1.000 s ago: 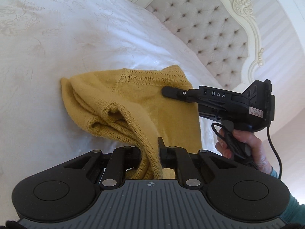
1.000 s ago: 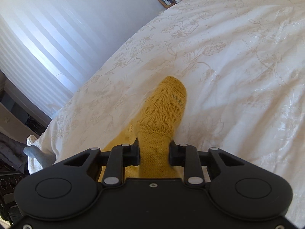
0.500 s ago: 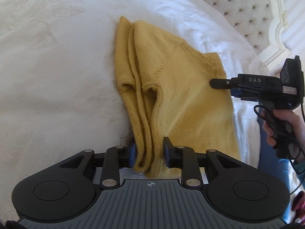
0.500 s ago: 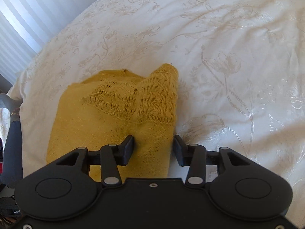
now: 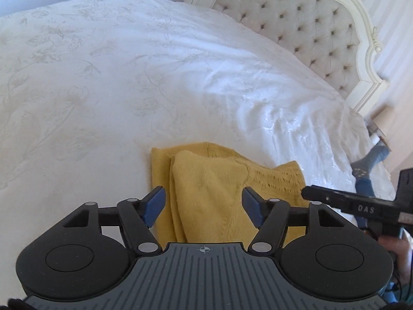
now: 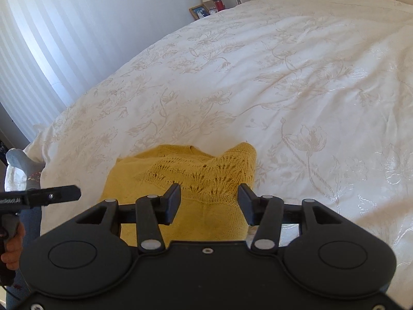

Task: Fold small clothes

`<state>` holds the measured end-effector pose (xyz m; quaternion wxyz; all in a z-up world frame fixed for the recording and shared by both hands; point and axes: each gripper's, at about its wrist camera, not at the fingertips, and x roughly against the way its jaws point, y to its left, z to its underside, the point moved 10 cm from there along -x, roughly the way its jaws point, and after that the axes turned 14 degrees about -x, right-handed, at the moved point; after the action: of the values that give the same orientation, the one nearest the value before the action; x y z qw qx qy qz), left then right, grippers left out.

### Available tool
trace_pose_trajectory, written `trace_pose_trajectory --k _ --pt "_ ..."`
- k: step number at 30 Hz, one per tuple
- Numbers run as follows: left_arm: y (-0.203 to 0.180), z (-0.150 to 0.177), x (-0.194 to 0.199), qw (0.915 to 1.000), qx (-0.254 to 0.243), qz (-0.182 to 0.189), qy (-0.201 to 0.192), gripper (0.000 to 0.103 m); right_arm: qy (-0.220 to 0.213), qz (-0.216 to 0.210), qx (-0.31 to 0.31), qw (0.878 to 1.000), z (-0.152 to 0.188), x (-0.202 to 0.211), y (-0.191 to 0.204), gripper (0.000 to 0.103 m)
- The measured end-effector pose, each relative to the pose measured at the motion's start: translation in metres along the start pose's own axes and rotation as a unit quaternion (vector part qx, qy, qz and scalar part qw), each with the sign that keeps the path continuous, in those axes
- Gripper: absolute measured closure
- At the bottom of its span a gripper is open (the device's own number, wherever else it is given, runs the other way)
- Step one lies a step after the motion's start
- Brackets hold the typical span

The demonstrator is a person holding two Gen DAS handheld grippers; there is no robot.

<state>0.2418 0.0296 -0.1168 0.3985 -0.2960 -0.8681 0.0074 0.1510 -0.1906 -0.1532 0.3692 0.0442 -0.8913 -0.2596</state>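
Note:
A small mustard-yellow knitted sweater [image 5: 219,188] lies folded on the white bed near its front edge; it also shows in the right wrist view [image 6: 191,188], its lace-patterned part on top. My left gripper [image 5: 204,204] is open and empty, jaws wide apart just above the sweater's near left part. My right gripper [image 6: 209,201] is open and empty above the lace edge. The right gripper shows at the right of the left wrist view [image 5: 356,206]. The left gripper shows at the left of the right wrist view [image 6: 38,196].
The white floral bedspread [image 5: 129,77] covers the bed. A tufted headboard [image 5: 296,18] stands at the far right. A bedside table with picture frames and a red cup [image 6: 219,4] is at the far side. Grey socks [image 5: 371,162] lie off the bed's edge.
Both grippers have let go of the sweater and opened wide. The sweater has been laid down folded on the bed and both grippers have drawn back from it.

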Motion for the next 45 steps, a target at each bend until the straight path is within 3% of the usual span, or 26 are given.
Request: trace_pose_trajectory --k 9,10,11,12,15,19,27,31,34,41,45 --pt "0.019 -0.002 -0.058 0.9945 0.079 0.041 0.055 0.042 -0.008 -0.014 -0.002 1.0 -0.004 -0.008 -0.001 0.045" --pt "0.02 -0.002 -0.057 0.9946 0.083 0.04 0.048 0.059 -0.009 -0.015 0.0 1.0 -0.004 -0.008 0.0 0.045" --pt "0.021 -0.003 -0.056 0.9953 0.08 0.036 0.041 0.087 -0.012 -0.016 0.005 1.0 -0.004 -0.008 0.001 0.045" --pt "0.022 -0.003 -0.052 0.9965 0.072 0.029 0.029 0.088 -0.016 -0.017 0.012 1.0 -0.005 -0.007 0.003 0.045" --pt "0.019 -0.002 -0.037 0.9989 0.044 0.007 -0.013 0.088 -0.024 -0.024 0.03 0.999 -0.007 -0.004 0.01 0.045" --pt "0.018 0.007 -0.021 0.9985 0.001 -0.04 -0.037 0.088 -0.017 -0.03 0.063 0.997 -0.009 -0.013 0.023 0.045" --pt "0.032 0.012 -0.023 0.9983 0.022 -0.038 -0.039 0.089 0.025 -0.031 0.093 0.995 -0.022 -0.072 0.043 0.045" --pt "0.033 0.013 -0.024 0.9984 0.02 -0.037 -0.038 0.089 0.076 -0.033 0.069 0.994 -0.019 -0.099 0.038 0.046" --pt "0.034 0.013 -0.022 0.9981 0.021 -0.038 -0.043 0.089 0.085 -0.034 0.084 0.992 -0.012 -0.103 0.039 0.088" --pt "0.035 0.002 -0.006 0.9932 -0.007 -0.088 -0.077 0.089 -0.008 -0.064 0.106 0.992 -0.039 -0.081 0.062 0.089" --pt "0.018 -0.007 0.0 0.9934 -0.032 -0.079 -0.078 0.087 0.035 -0.036 0.099 0.994 -0.031 -0.114 0.047 0.086"
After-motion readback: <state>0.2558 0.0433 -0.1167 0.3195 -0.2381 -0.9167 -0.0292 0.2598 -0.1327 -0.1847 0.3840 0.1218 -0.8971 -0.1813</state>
